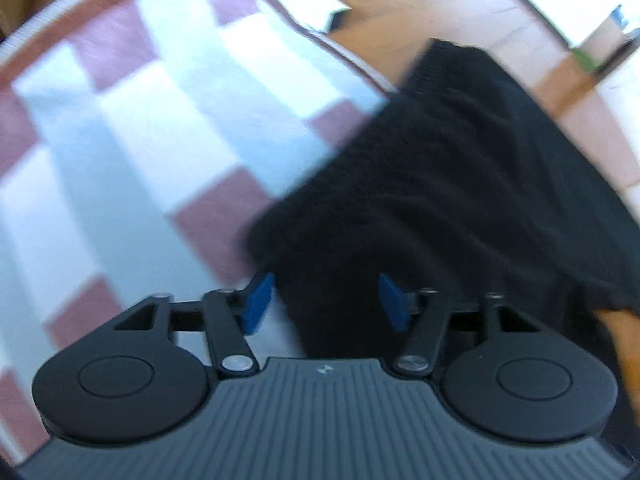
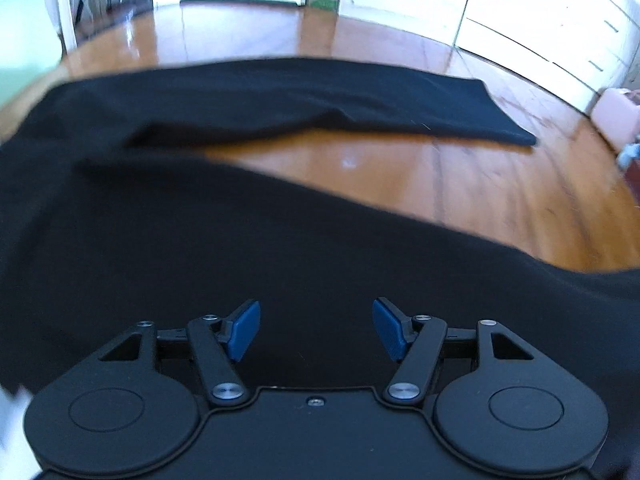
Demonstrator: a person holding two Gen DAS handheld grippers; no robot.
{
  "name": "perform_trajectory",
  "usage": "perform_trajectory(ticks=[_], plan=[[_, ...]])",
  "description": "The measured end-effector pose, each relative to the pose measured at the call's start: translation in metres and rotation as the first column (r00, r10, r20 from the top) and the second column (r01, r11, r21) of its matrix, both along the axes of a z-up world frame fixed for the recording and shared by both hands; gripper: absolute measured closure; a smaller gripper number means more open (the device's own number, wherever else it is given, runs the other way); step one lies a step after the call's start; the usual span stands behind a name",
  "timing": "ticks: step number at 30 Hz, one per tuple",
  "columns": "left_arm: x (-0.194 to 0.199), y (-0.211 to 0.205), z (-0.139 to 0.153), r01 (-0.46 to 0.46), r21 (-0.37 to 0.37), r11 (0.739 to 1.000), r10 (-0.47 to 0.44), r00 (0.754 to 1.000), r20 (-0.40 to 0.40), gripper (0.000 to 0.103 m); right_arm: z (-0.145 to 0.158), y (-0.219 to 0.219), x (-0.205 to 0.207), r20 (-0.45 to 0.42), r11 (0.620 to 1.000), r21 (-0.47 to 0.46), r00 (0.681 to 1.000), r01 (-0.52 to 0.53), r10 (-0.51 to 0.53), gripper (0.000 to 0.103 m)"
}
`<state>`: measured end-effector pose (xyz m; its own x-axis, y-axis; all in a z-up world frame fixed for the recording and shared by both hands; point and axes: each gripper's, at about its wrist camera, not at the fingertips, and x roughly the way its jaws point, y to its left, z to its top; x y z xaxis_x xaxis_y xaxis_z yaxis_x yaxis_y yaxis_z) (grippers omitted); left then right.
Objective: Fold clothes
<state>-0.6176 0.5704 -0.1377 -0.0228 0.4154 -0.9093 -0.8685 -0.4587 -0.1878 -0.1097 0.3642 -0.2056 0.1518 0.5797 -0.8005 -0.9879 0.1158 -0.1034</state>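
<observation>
Blue rubber pads (image 1: 258, 302) of the left claw (image 1: 326, 304) stand apart, released, and the black garment (image 1: 460, 184) passes between them and runs forward and to the right of this claw. To its left lies a rug (image 1: 132, 120) in white and dull pink squares, flat and woven. The right claw (image 2: 316, 328) is released too, with the same soft, matte cloth (image 2: 240, 248) spread directly below and ahead of it; further ahead a long flat part, a sleeve or a leg, lies on the glossy wooden floor (image 2: 460, 184). I judge that each claw should close on one layer near an edge, at matching corners. The cloth is limp and will sag, so lift both sides evenly and lay it down slowly to avoid wrinkles.
</observation>
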Motion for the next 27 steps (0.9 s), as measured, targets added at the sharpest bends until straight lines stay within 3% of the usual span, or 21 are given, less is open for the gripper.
perform_trajectory(ticks=[1,3,5,6,8,11,14,17,19,21,23,24,25,26,27], plan=[[0.002,-0.001,0.001,-0.013,-0.024,1.0,0.012,0.997,-0.075,0.026,-0.001,-0.012,0.007,0.026,1.0,-0.014,1.0,0.011,-0.011,0.035],[0.003,-0.003,0.002,-0.002,-0.051,0.999,-0.005,0.992,-0.128,0.025,0.0,-0.041,0.024,0.061,0.998,-0.033,0.997,0.047,-0.045,0.035],[0.002,-0.006,0.001,0.02,-0.036,0.999,-0.02,1.0,-0.013,0.025,0.006,-0.076,0.044,0.058,0.993,-0.028,0.991,0.118,-0.116,0.035],[0.0,-0.008,-0.003,0.021,-0.025,0.999,-0.019,0.997,0.08,0.024,0.009,-0.093,0.054,0.057,0.988,-0.026,0.987,0.154,-0.152,0.035],[-0.001,-0.008,-0.016,0.002,-0.04,0.999,0.008,0.966,0.258,0.021,0.016,-0.121,0.078,0.009,0.971,0.003,0.971,0.241,-0.241,0.035],[0.0,-0.009,-0.032,-0.036,-0.087,0.996,0.067,0.922,0.382,0.018,0.023,-0.152,0.114,-0.093,0.923,0.041,0.922,0.382,-0.377,0.032],[0.003,-0.006,-0.028,-0.038,-0.077,0.996,0.062,0.935,0.348,0.017,0.016,-0.166,0.147,-0.212,0.856,0.065,0.845,0.514,-0.491,0.023],[0.006,-0.006,-0.03,-0.038,-0.078,0.996,0.063,0.937,0.343,0.017,0.002,-0.169,0.178,-0.346,0.766,0.076,0.738,0.638,-0.58,0.022],[0.01,-0.007,-0.029,-0.024,-0.066,0.998,0.045,0.94,0.339,0.018,-0.006,-0.159,0.191,-0.405,0.729,0.072,0.688,0.681,-0.602,0.022],[0.011,-0.005,-0.028,-0.004,-0.046,0.999,0.019,0.942,0.335,0.022,-0.008,-0.139,0.193,-0.412,0.728,0.09,0.69,0.68,-0.595,0.022],[0.016,-0.004,-0.022,0.02,-0.025,0.999,-0.012,0.956,0.293,0.039,-0.001,-0.125,0.195,-0.376,0.721,0.137,0.709,0.679,-0.596,0.023],[0.019,-0.004,-0.019,0.037,-0.016,0.999,-0.031,0.966,0.255,0.055,0.008,-0.123,0.196,-0.334,0.716,0.176,0.725,0.676,-0.603,0.024],[0.022,-0.003,-0.016,0.054,-0.007,0.999,-0.051,0.975,0.217,0.07,0.016,-0.12,0.197,-0.291,0.71,0.215,0.738,0.671,-0.609,0.037],[0.024,-0.004,-0.012,0.059,0.008,0.998,-0.06,0.979,0.194,0.074,0.024,-0.117,0.198,-0.248,0.704,0.253,0.748,0.663,-0.616,0.075],[0.025,-0.004,-0.009,0.069,0.025,0.997,-0.072,0.982,0.174,0.079,0.032,-0.115,0.198,-0.204,0.699,0.291,0.756,0.654,-0.622,0.098]])
